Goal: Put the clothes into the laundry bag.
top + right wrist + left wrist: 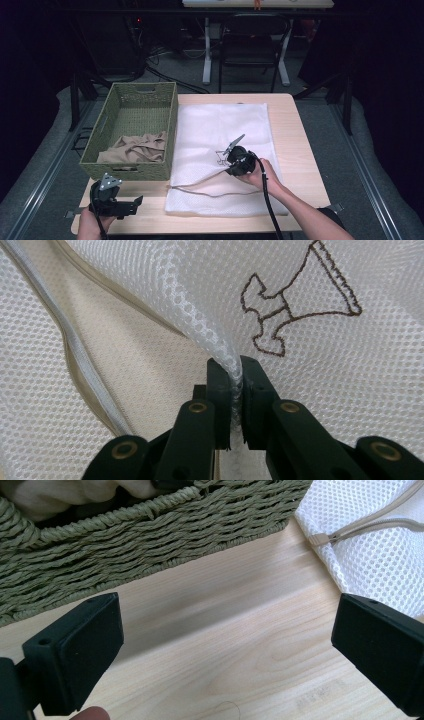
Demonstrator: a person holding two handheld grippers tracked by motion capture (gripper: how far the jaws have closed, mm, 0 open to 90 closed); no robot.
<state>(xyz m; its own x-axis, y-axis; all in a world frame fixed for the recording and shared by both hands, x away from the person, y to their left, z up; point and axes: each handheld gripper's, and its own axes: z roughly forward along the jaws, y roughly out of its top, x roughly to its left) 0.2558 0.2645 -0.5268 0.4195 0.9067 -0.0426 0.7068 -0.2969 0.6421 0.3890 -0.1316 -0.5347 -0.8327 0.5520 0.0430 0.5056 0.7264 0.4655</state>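
While the left gripper sits low at the table's near left corner, all the action is on the right! The right gripper has its jaws pinched tight on a fold of the white mesh laundry bag, the netting bunched up in a ridge squeezed between the two black pads. In the high view that right gripper is out over the middle of the bag, with the person's right hand wrapped round its body and the cable trailing back toward the near edge.

The bag itself lies flat across the centre of the table, reaching from close to the far edge down nearly to the near edge, its left side just beside the green woven basket. A beige zipper runs in a curve across the bag's near part. A brown outline drawing is stitched on the mesh just beyond the pinched fold.

Over on the left, jaws wide apart, nothing between them, only bare wood beneath. The basket stands along the table's left edge, a tan cloth crumpled in its near end.
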